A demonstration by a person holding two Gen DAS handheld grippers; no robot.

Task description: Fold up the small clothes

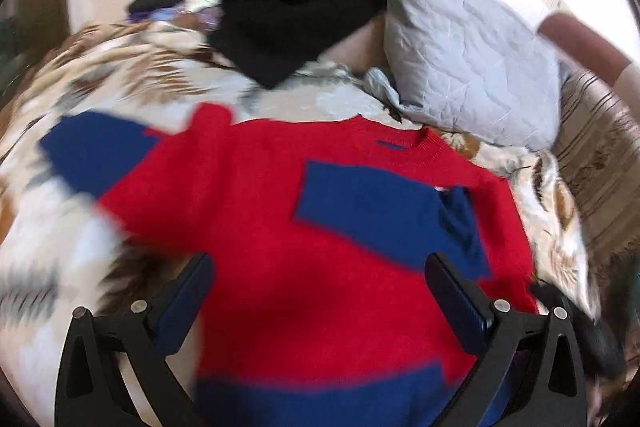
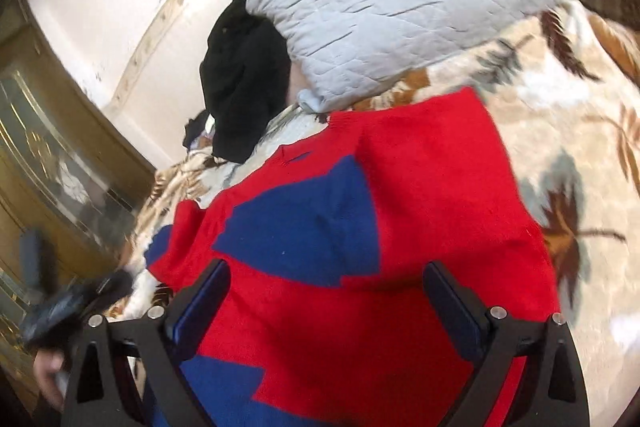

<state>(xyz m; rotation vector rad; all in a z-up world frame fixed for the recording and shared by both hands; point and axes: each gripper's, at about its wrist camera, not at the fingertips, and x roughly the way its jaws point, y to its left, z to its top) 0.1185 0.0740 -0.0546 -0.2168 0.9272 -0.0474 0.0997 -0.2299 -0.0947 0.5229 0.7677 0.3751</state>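
One sleeve [image 1: 384, 203] folded across sweater [image 1: 320, 287]; other sleeve [image 1: 92, 155] out flat on blanket [image 1: 60, 247]. Left gripper [image 1: 320, 291] and right gripper [image 2: 326, 303] both spread wide, empty.

No writing, brand, number or sign can be read anywhere; the small dark mark at the sweater's [image 1: 320, 195] neckline is too blurred.

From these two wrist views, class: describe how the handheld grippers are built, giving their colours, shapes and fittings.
Both the left gripper and the right gripper look alike: black frames with triangular cut-outs, round silver pins at the pivots, and two flat fingers faced with dark blue pads. No cables or markings are visible.
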